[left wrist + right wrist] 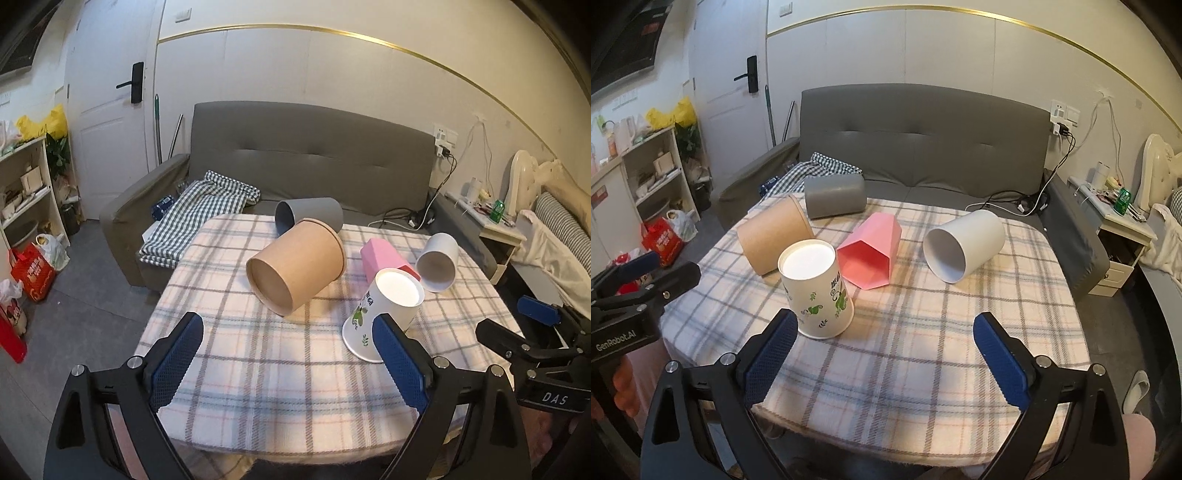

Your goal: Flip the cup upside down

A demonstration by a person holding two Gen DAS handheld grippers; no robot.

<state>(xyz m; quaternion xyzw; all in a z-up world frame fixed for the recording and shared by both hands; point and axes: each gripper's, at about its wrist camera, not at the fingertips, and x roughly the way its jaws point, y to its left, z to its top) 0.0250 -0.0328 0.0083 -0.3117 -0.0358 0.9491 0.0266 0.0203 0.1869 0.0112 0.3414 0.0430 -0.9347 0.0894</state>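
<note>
Both tongs hang low over the near edge of the plaid-clothed table (923, 369), jaws spread wide and holding nothing. The left gripper (288, 363) has only bare cloth between its blue pads; the right gripper (884, 363) likewise.

Just ahead of the right gripper's left finger, and right beside the left gripper's right finger, stands the white paper cup with green leaf print (818, 291), upside down, its wide mouth on the cloth and its white base facing up. It looks slightly tilted, though the lens may cause that.

Beyond it lie four more on their sides: a brown kraft paper tub (297, 266) ahead of the left gripper, a pink faceted cup (870, 253) behind the printed cup, and a plain white cylinder cup (964, 243) ahead of the right gripper, mouth toward it. Farthest, at the table's back edge, lies a grey plastic cup (834, 199), with a grey sofa (923, 147) behind.
</note>
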